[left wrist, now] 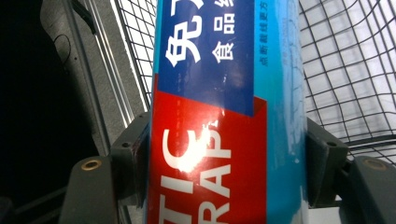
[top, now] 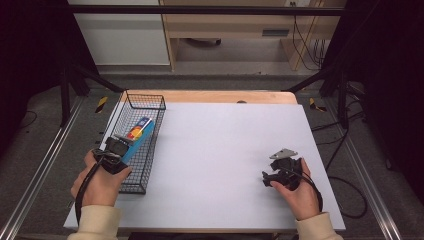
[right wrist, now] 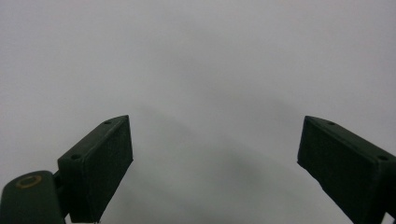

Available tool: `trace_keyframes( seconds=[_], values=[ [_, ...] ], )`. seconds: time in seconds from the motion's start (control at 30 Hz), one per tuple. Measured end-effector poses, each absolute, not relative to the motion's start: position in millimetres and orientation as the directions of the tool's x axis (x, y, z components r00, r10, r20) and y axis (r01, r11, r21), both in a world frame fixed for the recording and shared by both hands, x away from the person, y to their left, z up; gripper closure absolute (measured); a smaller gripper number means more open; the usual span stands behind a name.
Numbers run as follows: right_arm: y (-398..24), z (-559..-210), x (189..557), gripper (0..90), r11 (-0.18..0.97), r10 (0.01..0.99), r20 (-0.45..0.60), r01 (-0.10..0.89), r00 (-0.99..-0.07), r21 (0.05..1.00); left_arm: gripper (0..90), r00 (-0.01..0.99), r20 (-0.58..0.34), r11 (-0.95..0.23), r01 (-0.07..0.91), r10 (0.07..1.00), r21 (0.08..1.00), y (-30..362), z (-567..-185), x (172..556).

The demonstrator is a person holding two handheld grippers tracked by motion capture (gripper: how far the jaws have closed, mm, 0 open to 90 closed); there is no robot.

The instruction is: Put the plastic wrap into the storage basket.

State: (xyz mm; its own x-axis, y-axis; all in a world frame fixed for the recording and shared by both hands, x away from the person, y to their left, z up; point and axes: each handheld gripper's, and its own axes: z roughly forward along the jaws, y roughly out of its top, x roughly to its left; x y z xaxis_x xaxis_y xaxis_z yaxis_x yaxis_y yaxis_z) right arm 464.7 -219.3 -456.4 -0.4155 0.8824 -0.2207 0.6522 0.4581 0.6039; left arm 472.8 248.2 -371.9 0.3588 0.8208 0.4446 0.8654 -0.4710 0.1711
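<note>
The left claw (top: 116,150) pinches a long blue and red box (left wrist: 224,116) between its two jaws, over the near end of the wire basket (top: 150,150) — the basket sits along the left edge of the white bench (top: 225,150). The right claw (top: 272,177) is spread wide with nothing in it, low over bare bench near the right edge — lots of open room lies between the two.

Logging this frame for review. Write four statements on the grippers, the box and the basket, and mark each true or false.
1. The left gripper is shut on the plastic wrap box. True.
2. The box is over the wire basket. True.
3. The right gripper holds a second box. False: its jaws stand open over the bare white table.
4. The basket sits at the table's right edge. False: it sits along the left edge.
</note>
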Motion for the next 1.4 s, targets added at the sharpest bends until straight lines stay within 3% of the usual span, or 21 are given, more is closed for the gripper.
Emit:
trace_keyframes(
  seconds=[0.53,1.4],
  values=[
    [-217.9,-457.8,464.8,10.6,0.469,0.876,-0.221,0.652,-0.429,0.596,31.7,0.411,0.432,-0.489,0.868,0.803,0.084,247.4,-378.2,481.8],
    [-217.7,-458.5,463.8,10.5,0.476,0.872,-0.223,0.65,-0.435,0.592,31.0,0.414,0.448,-0.498,0.863,0.792,0.083,245.6,-380.7,480.8]
  ],
)
